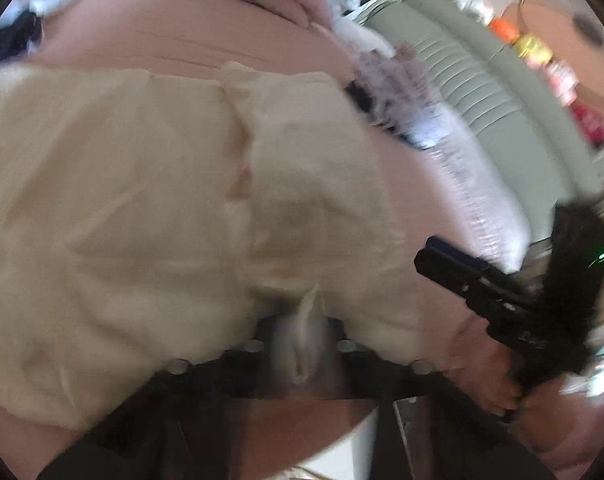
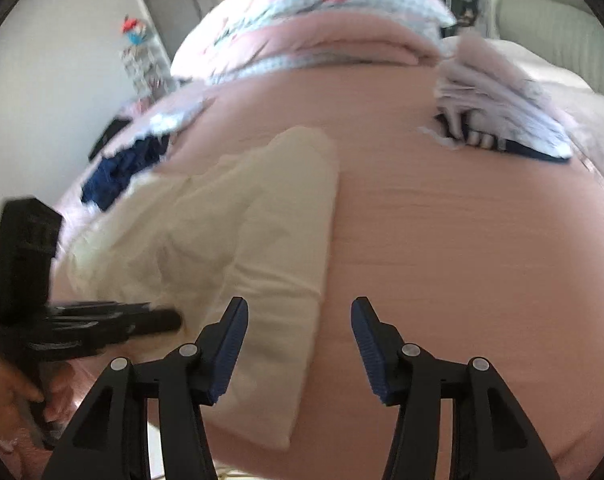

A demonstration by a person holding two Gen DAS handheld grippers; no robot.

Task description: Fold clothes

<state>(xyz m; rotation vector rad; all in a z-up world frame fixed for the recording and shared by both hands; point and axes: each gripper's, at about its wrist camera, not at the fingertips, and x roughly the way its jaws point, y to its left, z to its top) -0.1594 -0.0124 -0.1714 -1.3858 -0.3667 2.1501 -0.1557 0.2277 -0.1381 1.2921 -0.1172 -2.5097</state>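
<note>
My left gripper pinches the cream garment on the pink bed; my right gripper hangs wide open above it.

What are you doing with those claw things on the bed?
A person is folding clothes on a pink bed with a gripper in each hand. The left gripper has its jaws pinched on an edge of a cream garment, which lies partly folded on the sheet. The right gripper hangs above the bed with its jaws open, holding nothing. More clothes wait: a dark blue piece and a pale striped pile.
</note>
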